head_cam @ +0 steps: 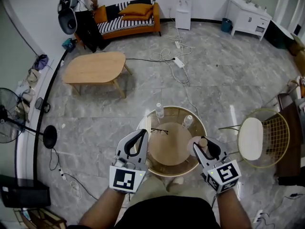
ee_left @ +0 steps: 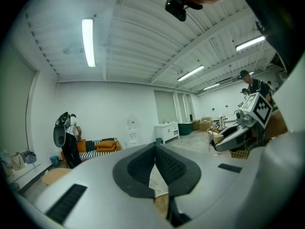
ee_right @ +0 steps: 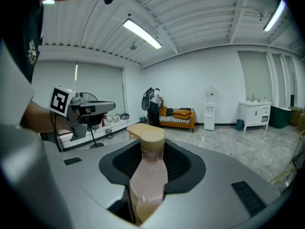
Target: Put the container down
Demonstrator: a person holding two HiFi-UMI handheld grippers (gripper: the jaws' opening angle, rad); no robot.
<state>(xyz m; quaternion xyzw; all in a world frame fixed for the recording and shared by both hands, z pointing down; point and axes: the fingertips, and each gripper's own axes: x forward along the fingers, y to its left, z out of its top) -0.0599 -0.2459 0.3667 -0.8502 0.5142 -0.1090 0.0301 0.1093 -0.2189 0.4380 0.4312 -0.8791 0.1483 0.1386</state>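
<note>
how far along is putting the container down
Done: the pink bottle is clamped in the right tool. In hand: it is held near the round table's right rim, apparently not resting on it. Left: lower it, stand it on the table, open the jaws. The left tool is shut and empty.

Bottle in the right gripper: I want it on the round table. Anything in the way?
Nothing visible. The tabletop near the bottle is bare; eyeglasses and two clear bottles sit at its far side.

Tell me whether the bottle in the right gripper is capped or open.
Capped: a tan cap sits on the pink bottle in the right gripper.
</note>
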